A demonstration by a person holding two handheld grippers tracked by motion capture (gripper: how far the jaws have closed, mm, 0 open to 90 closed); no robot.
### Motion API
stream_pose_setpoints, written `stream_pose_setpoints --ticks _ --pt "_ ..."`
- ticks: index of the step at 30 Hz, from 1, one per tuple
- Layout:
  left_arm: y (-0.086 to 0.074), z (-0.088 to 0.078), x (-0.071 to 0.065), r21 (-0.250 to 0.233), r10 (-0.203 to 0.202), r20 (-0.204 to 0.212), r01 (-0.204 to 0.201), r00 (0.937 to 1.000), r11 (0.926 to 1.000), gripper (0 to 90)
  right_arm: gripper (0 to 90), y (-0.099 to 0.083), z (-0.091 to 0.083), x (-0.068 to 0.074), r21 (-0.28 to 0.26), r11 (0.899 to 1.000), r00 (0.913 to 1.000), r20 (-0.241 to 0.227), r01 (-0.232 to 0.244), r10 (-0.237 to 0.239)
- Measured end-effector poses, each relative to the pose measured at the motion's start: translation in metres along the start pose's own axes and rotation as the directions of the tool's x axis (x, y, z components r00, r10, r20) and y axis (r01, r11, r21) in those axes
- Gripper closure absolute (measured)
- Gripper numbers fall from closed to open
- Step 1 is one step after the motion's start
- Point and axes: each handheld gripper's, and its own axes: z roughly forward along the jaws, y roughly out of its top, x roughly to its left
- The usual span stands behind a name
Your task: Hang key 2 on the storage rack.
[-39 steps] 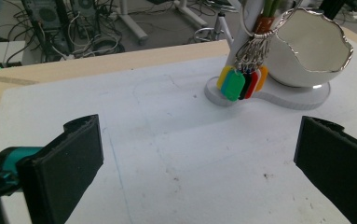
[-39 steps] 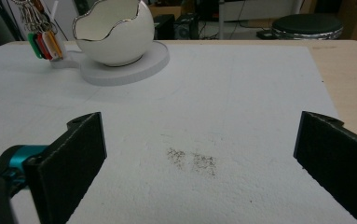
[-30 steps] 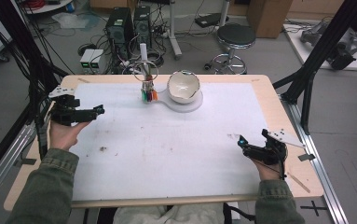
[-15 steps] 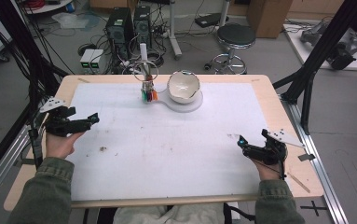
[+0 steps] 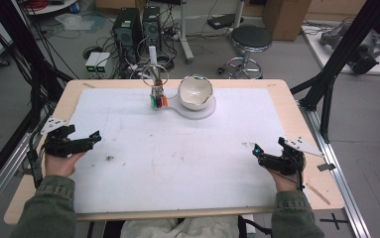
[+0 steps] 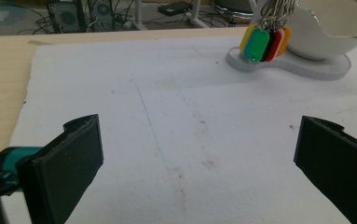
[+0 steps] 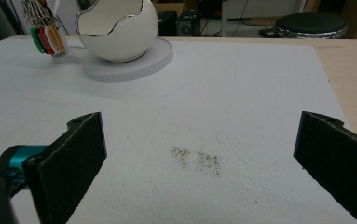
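Observation:
A white egg-shaped bowl [image 5: 195,90] with a jagged silver rim sits on a pale flat base [image 5: 203,111] at the far middle of the table. Beside it, coloured key tags [image 5: 158,101] hang from a small wire stand. My left gripper [image 5: 86,139] hovers open at the left edge of the white mat, holding nothing. My right gripper [image 5: 267,151] is open near the right front, also holding nothing. In the left gripper view the wide-apart jaws of that gripper [image 6: 199,172] frame bare mat, with the tags [image 6: 261,43] and bowl [image 6: 330,32] beyond. The right gripper [image 7: 199,163] faces the bowl [image 7: 118,30] and tags [image 7: 45,39].
A white mat [image 5: 177,148] with faint dark smudges covers most of the wooden table [image 5: 296,114]. Black frame posts [image 5: 336,64] stand at both sides. A stool [image 5: 249,39] and computer towers [image 5: 128,25] are on the floor behind the table.
My left gripper has drawn back along the left side toward the table's front edge. The right gripper, bowl and tags have stayed put.

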Motion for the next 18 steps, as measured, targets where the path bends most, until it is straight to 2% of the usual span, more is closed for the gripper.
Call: stream_pose_setpoints --ticks 5,8,13,18 --pt "-0.012 -0.008 0.003 -0.017 -0.011 -0.019 0.010 0.9998 0.9998 1.6 1.4 0.000 0.000 0.001 -0.001 1.000 0.9999 -0.010 -0.003 0.003" --pt "-0.019 -0.012 0.003 -0.012 -0.012 -0.030 0.012 0.9995 0.9999 1.6 1.4 0.000 0.000 0.000 -0.003 1.000 0.9999 -0.012 0.000 0.000" --pt "-0.021 -0.017 0.006 -0.040 -0.019 -0.033 0.018 0.9993 0.9991 1.6 1.4 0.000 0.001 0.000 0.002 1.000 0.9999 -0.012 -0.003 0.003" --pt "-0.023 -0.015 0.009 -0.033 -0.026 -0.042 0.025 0.9988 0.9992 1.6 1.4 0.000 0.003 0.002 0.010 1.000 0.9999 -0.010 0.005 -0.005"
